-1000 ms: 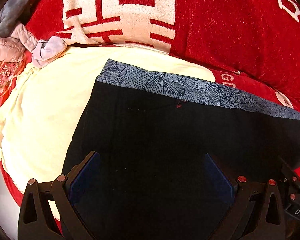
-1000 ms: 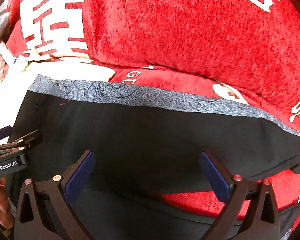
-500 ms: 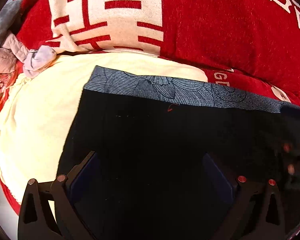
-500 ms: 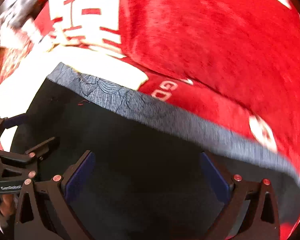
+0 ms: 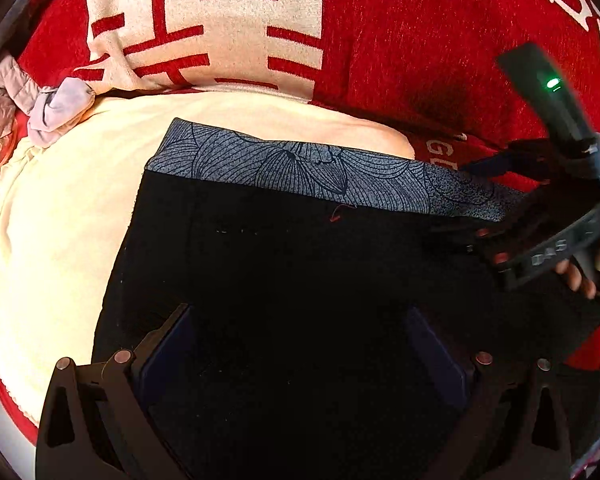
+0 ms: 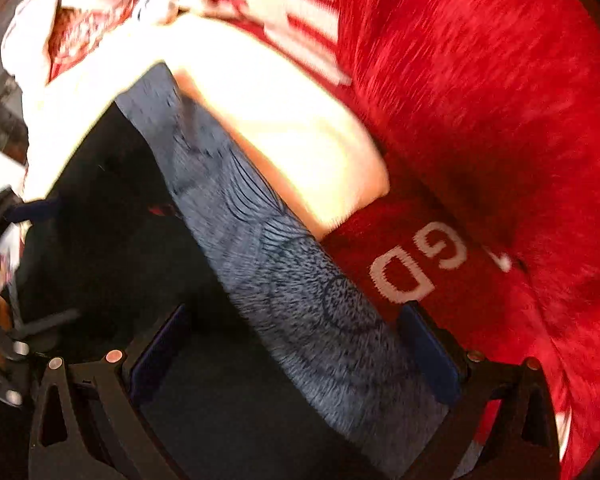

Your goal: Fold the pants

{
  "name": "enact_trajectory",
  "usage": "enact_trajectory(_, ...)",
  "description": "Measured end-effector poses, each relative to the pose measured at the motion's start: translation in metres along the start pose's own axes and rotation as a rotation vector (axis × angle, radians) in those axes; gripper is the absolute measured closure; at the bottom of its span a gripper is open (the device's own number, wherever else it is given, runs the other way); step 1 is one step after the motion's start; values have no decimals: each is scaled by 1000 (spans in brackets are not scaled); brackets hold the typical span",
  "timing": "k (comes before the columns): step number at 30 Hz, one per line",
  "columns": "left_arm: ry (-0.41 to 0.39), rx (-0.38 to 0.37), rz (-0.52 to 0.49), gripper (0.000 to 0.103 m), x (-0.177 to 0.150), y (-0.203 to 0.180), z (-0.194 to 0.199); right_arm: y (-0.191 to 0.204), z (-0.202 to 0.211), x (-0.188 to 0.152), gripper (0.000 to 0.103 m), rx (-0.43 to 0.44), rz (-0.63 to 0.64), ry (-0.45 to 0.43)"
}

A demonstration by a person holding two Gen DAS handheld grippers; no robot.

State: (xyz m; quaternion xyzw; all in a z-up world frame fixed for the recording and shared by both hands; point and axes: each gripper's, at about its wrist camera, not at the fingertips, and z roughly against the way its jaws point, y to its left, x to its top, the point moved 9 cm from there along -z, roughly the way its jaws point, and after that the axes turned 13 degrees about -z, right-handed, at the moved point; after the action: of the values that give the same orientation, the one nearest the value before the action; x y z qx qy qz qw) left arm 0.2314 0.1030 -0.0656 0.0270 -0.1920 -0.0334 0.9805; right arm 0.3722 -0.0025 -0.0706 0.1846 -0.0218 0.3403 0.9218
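- Left gripper (image 5: 296, 360): jaws spread wide over the black pants (image 5: 300, 280), gripping nothing.
- Right gripper (image 6: 296, 356): jaws equally wide, straddling the patterned waistband (image 6: 284, 280), lower centre.
- Pants lie mid-frame on a cream cloth (image 5: 60, 220).

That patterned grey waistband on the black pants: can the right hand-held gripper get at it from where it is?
Probably yes. The waistband runs between the open right hand-held gripper's fingers, with nothing covering it.

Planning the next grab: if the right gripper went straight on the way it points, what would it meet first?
Most likely the patterned grey waistband of the black pants, lying between the open right gripper fingers. Beyond it sits the red cushion. The frame is blurred, so depth is uncertain.
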Motion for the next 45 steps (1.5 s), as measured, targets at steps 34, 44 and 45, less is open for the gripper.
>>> enact_trajectory(34, 187, -61, 362, 70, 51, 15, -31, 84, 73, -67, 99, -210, 143, -318)
enact_trajectory(44, 109, -85, 363, 88, 34, 21, -11, 62, 84, -67, 14, -221, 89, -344)
enact_trajectory(45, 106, -86, 361, 88, 36, 21, -9, 58, 84, -68, 14, -202, 100, -333)
